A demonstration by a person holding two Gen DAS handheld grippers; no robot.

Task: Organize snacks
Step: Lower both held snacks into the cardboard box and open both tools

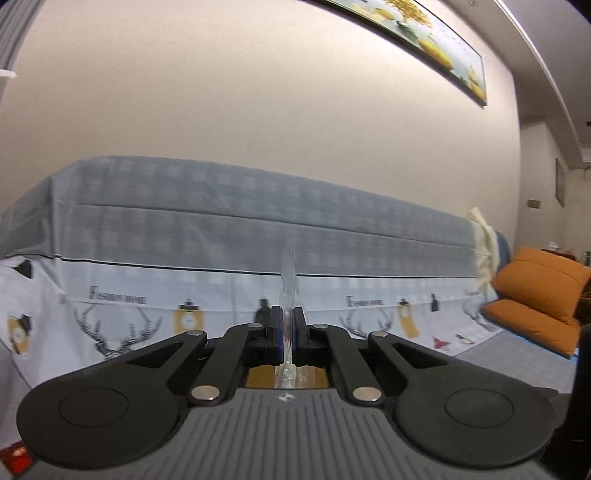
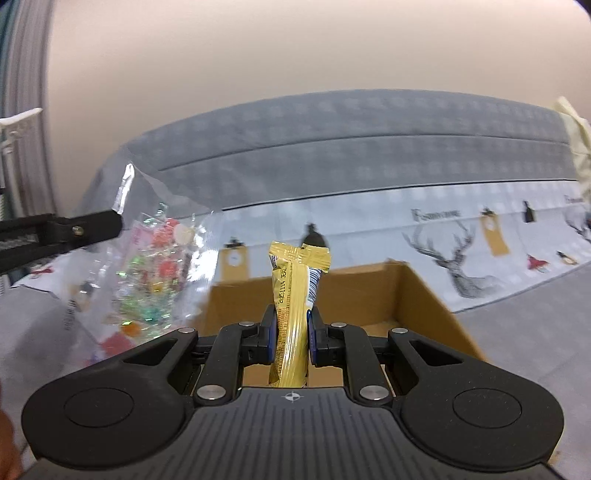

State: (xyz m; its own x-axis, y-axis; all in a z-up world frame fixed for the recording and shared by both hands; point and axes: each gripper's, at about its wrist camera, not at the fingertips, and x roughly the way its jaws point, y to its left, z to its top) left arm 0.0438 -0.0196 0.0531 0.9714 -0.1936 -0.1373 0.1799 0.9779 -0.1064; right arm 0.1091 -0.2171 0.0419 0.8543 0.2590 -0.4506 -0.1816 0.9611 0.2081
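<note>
A: Nearest the lens in the right wrist view is the right gripper [image 2: 291,332], and its two fingers are clenched on a yellow snack packet [image 2: 295,295]. The packet stands almost upright between the blue pads, its crimped top end sticking up beyond the fingertips.

B: And what lies just past it?

A: An open cardboard box [image 2: 424,295], brown, directly behind and below the packet. Its right wall runs toward the camera; I cannot tell from here what is inside.

B: The other hand?

A: In the left wrist view the left gripper [image 1: 288,325] has its fingers pressed together on the thin edge of a clear plastic bag [image 1: 289,273], seen edge-on as a narrow transparent strip rising above the tips. In the right wrist view the same bag shows at the left, hanging from that gripper's black finger, with small bright sweets in red, green and orange inside. It hangs left of the box and of the yellow packet, apart from both.

B: And farther off?

A: A sofa [image 1: 258,206] under a grey checked cover, with a white printed border showing deer heads. An orange cushion [image 1: 535,295] lies at the far right in the left view, and a long framed picture [image 1: 424,33] hangs on the beige wall above.
</note>
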